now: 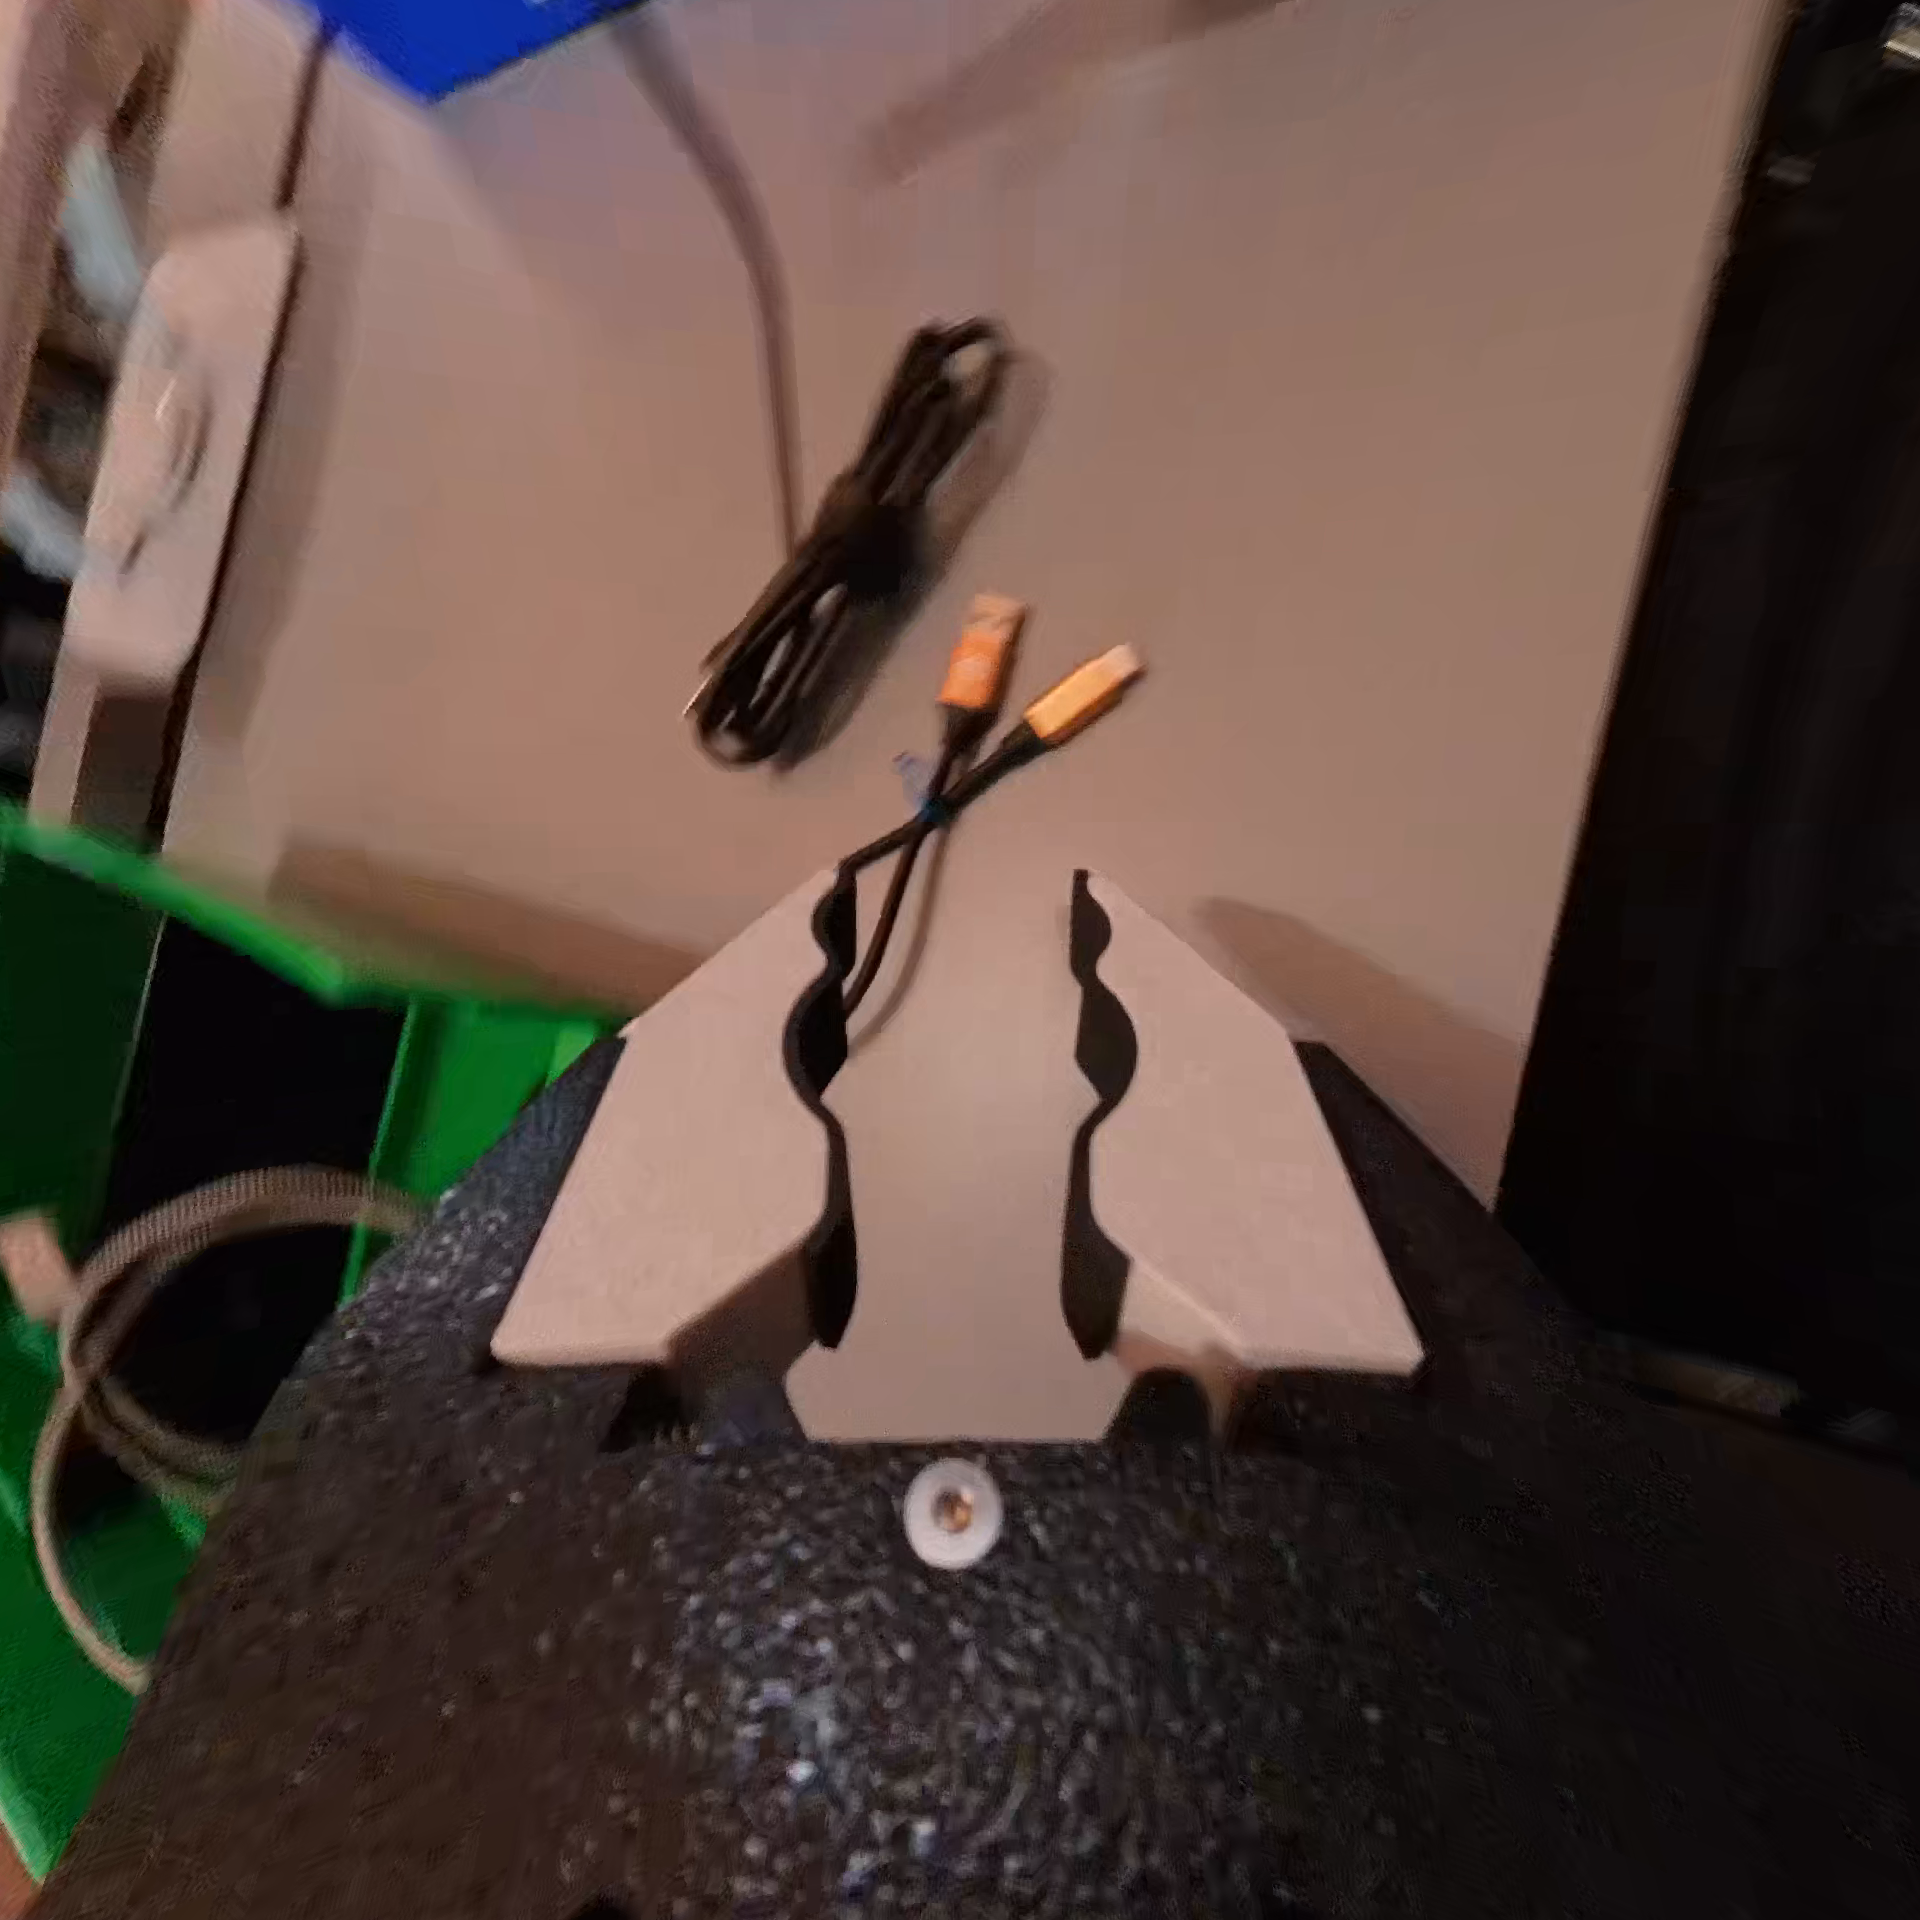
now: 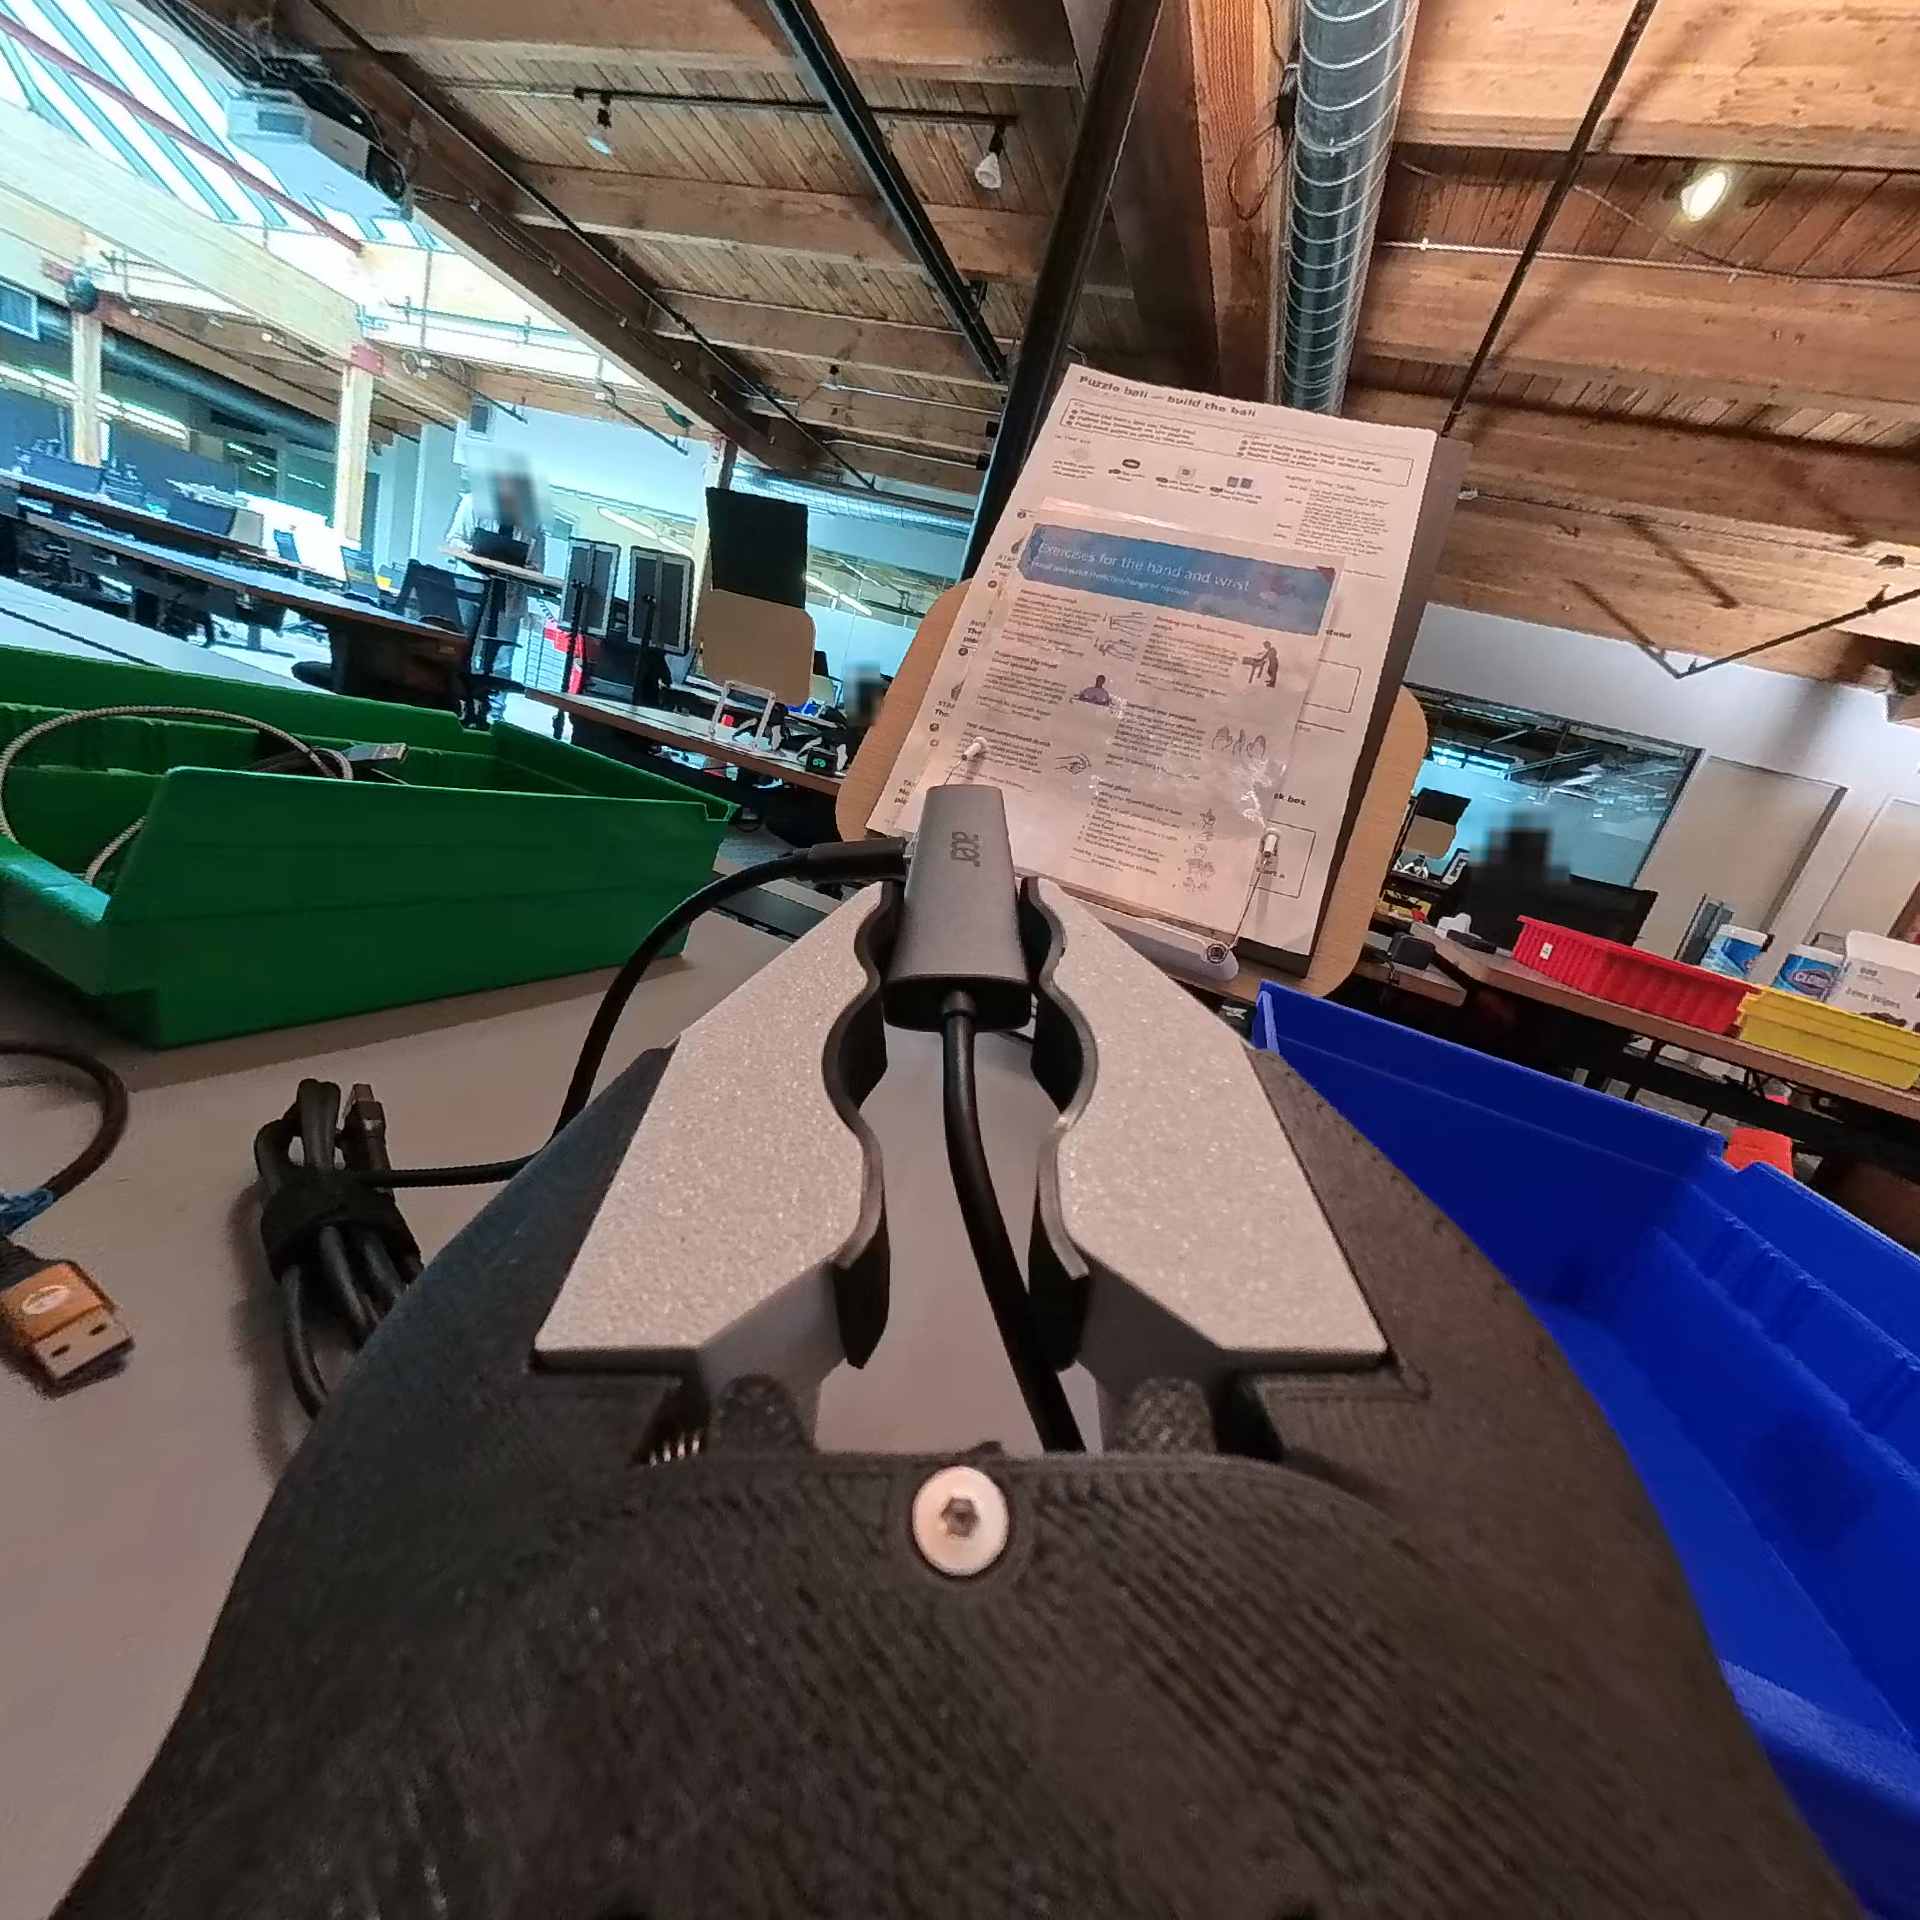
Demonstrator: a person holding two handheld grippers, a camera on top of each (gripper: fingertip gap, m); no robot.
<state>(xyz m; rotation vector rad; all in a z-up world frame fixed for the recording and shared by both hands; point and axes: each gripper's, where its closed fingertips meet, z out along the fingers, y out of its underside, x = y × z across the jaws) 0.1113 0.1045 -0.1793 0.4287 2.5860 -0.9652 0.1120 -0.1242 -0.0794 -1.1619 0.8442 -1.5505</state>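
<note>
My right gripper is shut on a grey adapter, held upright above the table. The adapter's own black lead runs back between the fingers, and another black cable is plugged into its left side. My left gripper is open and empty above the grey table. A black cable with two orange connectors lies just ahead of it and passes by its left finger. One orange connector also shows in the right wrist view. The left wrist view is blurred.
A strapped black cable bundle lies on the table, also in the right wrist view. A green bin with a braided cable stands at the left, a blue bin at the right. A document stand stands behind. Across from one pair of fingers to the other is roughly 25 centimeters.
</note>
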